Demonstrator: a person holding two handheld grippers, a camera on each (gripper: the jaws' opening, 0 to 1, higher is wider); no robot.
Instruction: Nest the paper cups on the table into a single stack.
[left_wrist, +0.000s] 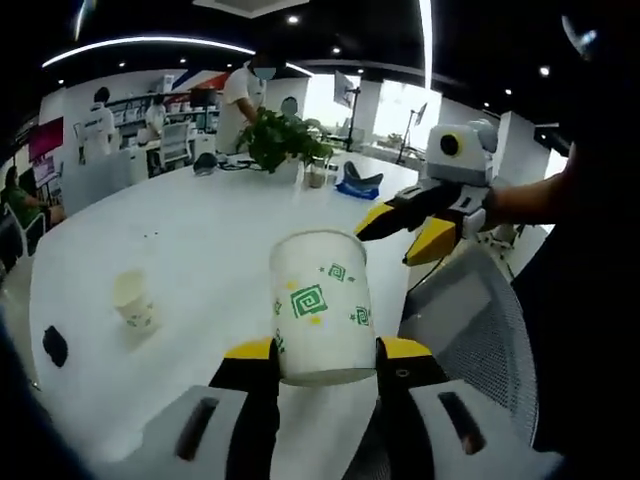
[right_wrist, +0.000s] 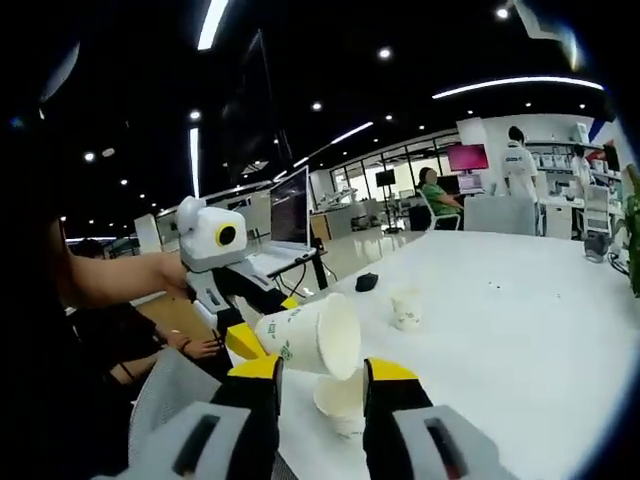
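One paper cup with green swirls is sitting clamped and tilted, a smaller cup standing on the table, another underneath.

A leafy green potted plant stands at twelve o'clock on the round white table. A crumpled blue cloth lies toward one o'clock. A small flat black object rests at nine o'clock. A grey mesh office chair sits at four o'clock.

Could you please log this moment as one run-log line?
left gripper: shut on printed cup, lifted | right gripper: open, around plain cup | small cup: on table, unstacked
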